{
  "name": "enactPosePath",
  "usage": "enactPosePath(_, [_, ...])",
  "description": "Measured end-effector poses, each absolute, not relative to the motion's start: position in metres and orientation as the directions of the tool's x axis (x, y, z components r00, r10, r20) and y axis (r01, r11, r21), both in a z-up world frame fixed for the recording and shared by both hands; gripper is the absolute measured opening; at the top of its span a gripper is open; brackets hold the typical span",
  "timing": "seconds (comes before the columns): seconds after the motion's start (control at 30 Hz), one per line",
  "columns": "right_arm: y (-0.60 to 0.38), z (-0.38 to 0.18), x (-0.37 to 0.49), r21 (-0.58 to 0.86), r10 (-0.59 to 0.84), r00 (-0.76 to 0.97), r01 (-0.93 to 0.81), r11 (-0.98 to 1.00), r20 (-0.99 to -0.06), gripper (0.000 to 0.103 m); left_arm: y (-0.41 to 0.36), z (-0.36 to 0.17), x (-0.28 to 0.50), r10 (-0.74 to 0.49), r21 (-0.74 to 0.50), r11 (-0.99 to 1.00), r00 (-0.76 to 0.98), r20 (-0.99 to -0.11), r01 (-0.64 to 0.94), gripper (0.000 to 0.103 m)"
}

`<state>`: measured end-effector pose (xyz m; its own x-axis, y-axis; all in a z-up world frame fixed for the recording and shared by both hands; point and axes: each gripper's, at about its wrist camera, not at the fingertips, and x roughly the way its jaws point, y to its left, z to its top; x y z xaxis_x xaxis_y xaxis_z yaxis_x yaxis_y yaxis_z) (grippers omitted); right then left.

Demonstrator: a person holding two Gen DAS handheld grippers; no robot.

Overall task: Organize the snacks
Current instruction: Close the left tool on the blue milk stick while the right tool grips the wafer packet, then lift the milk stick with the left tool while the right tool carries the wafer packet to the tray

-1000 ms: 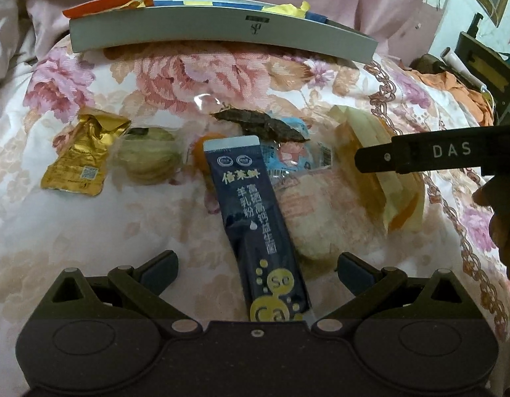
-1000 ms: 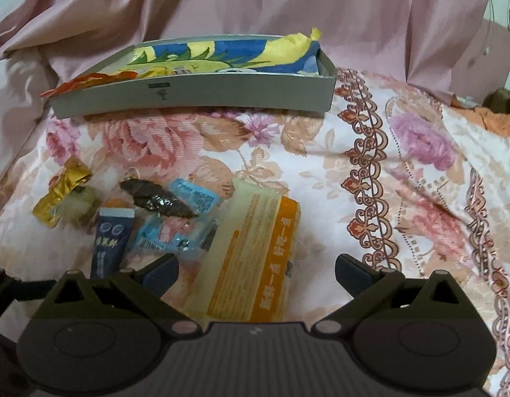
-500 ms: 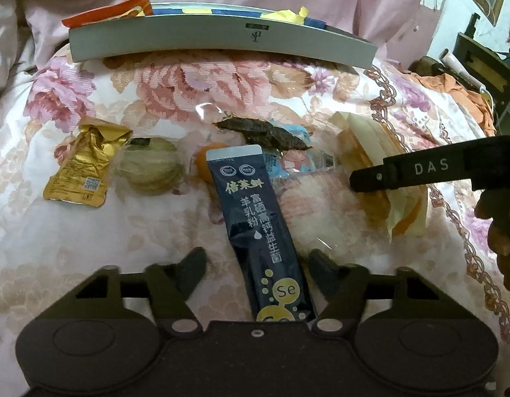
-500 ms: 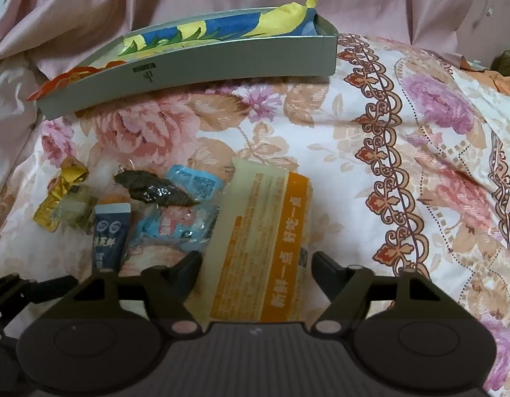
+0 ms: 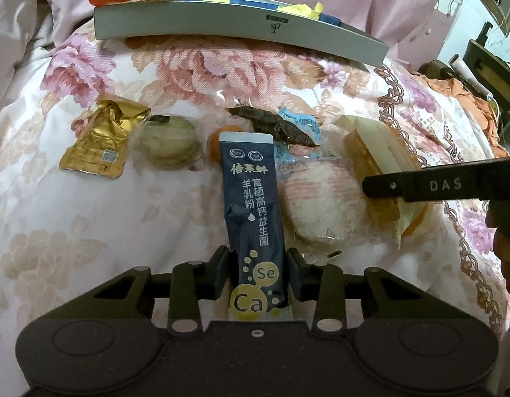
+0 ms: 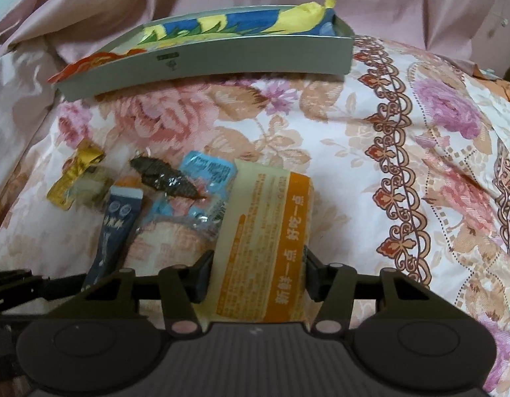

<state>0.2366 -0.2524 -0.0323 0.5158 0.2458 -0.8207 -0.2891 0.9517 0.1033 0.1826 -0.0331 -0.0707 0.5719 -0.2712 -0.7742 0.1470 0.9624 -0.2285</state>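
Note:
My left gripper (image 5: 257, 273) is shut on the near end of a dark blue stick sachet (image 5: 253, 205), which lies on the floral bedspread; it also shows in the right wrist view (image 6: 117, 228). My right gripper (image 6: 256, 273) is shut on a cream and orange snack packet (image 6: 264, 241), seen edge-on in the left wrist view (image 5: 377, 152). A grey box (image 5: 221, 23) holding a blue and yellow bag (image 6: 235, 23) stands at the far side.
On the bedspread lie a gold packet (image 5: 101, 140), a wrapped round cake (image 5: 169, 142), a dark wrapped snack (image 5: 274, 125), a light blue packet (image 6: 207, 173) and a round rice cracker (image 5: 321, 201). Pink bedding rises behind the box. Furniture (image 5: 486, 63) stands far right.
Both grippers have closed from wide open: the left onto the blue sachet, the right onto the cream and orange packet. Both moved slightly forward over their items.

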Motion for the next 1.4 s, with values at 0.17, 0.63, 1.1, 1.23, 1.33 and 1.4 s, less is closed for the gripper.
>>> enactPosePath(0.17, [-0.246, -0.035, 0.235, 0.075, 0.234, 0.512, -0.311, 0.947, -0.826, 0.062, -0.035, -0.072, 0.192, -0.276, -0.234, 0.961, 0.591, -0.758, 0.147, 0.056])
enactPosePath(0.63, [-0.255, -0.045, 0.240, 0.182, 0.279, 0.466, -0.243, 0.953, -0.840, 0.055, -0.038, -0.072, 0.189, -0.280, -0.212, 0.960, 0.595, -0.754, 0.183, 0.035])
enactPosePath(1.1, [-0.220, -0.022, 0.201, -0.218, 0.102, 0.695, -0.357, 0.908, -0.712, 0.053, -0.039, -0.057, 0.172, -0.281, -0.198, 0.960, 0.667, -0.690, 0.199, 0.025])
enactPosePath(1.23, [-0.219, -0.020, 0.198, -0.250, 0.096, 0.722, -0.357, 0.900, -0.686, 0.053, -0.034, -0.054, 0.170, -0.297, -0.244, 0.954, 0.679, -0.672, 0.176, 0.025])
enactPosePath(1.33, [-0.219, -0.020, 0.198, -0.243, 0.100, 0.720, -0.357, 0.902, -0.686, 0.053, -0.030, -0.051, 0.168, -0.306, -0.272, 0.948, 0.696, -0.649, 0.163, 0.025])
enactPosePath(1.4, [-0.219, -0.021, 0.199, -0.241, 0.100, 0.720, -0.356, 0.903, -0.686, 0.053, -0.029, -0.048, 0.166, -0.305, -0.277, 0.947, 0.716, -0.627, 0.161, 0.025])
